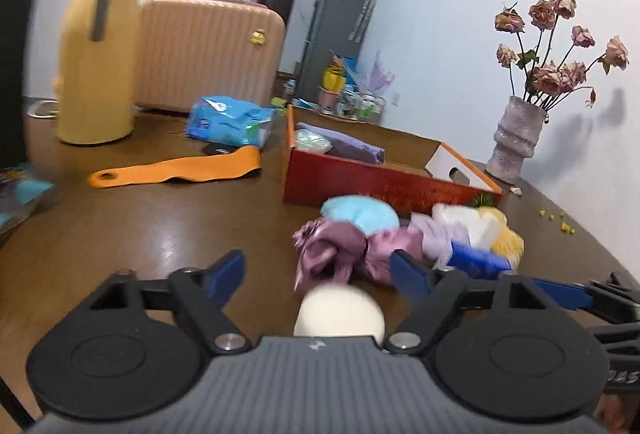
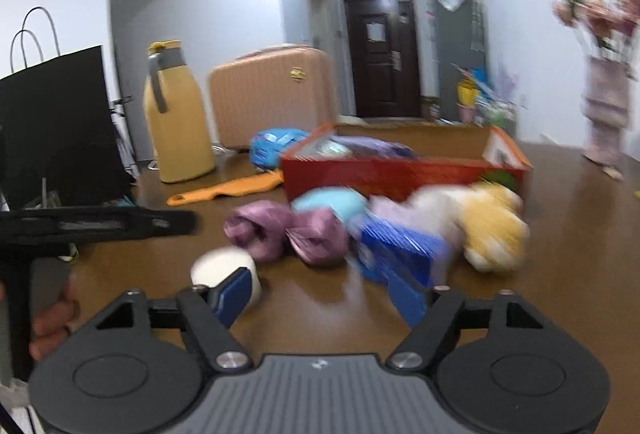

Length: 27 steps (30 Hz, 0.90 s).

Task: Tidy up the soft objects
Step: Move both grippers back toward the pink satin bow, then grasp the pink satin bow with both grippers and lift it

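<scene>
Brown desk point(image 1: 160, 226) carrying a red box point(image 1: 384, 186) with purple cloth point(image 1: 344, 146) inside, soft pile in front: pink scrunchie point(image 1: 340, 250), blue puff point(image 1: 360, 214), yellow plush point(image 2: 496, 230), cream roll point(image 1: 340, 314) nearest; left gripper point(image 1: 318, 274) jaws spread, right gripper point(image 2: 320, 294) jaws spread too.

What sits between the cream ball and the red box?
The mauve satin cloth, with a light-blue puff behind it; past the cream ball, before the red box. Both views show it.
</scene>
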{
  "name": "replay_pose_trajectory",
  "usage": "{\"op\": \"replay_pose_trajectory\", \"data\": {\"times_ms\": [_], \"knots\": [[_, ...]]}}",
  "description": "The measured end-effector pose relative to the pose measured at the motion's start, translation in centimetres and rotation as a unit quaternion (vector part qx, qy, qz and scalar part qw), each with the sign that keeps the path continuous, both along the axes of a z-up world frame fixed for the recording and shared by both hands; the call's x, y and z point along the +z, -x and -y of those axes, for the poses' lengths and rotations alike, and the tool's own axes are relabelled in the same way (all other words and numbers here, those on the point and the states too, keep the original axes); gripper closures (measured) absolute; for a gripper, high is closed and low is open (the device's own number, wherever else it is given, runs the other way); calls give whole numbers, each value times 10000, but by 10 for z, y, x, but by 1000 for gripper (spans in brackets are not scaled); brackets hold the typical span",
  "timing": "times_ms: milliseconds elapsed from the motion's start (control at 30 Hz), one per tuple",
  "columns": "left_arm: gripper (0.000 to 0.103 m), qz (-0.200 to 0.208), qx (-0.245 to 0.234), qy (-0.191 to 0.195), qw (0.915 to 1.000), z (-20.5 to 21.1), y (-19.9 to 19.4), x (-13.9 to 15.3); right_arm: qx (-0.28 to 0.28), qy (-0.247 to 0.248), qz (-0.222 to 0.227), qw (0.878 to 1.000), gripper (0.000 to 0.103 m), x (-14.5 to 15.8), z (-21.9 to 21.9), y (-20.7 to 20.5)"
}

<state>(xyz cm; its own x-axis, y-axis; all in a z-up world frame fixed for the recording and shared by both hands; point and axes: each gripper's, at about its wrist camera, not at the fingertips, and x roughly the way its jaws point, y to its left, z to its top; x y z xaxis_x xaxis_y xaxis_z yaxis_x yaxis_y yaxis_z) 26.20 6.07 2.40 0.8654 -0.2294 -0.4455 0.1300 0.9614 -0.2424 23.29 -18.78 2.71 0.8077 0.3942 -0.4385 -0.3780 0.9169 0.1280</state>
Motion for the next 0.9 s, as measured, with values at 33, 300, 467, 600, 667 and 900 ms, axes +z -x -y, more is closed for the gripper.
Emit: {"op": "replay_pose_trajectory", "data": {"times_ms": [33,300,467,600,667,900], "knots": [[24,-72,-68,93,9999,0,-13,-3,24,30,-2,10000,36,1,-9,-13],[88,-621,-461,490,9958,-8,-65,-32,-91,690,-146,9975,57,-16,-62,-108],[95,-462,-484,608,9959,-13,-61,-30,21,770,-164,9969,83,-24,-71,-116],[96,-61,-586,434,9973,-1,-39,-6,115,649,57,9978,86,-9,-68,-99],[96,131,-676,442,9966,5,-21,9,120,574,241,9980,86,2,-61,-82],[96,282,-1359,461,9892,42,54,27,131,-293,102,9994,86,24,4,2]]}}
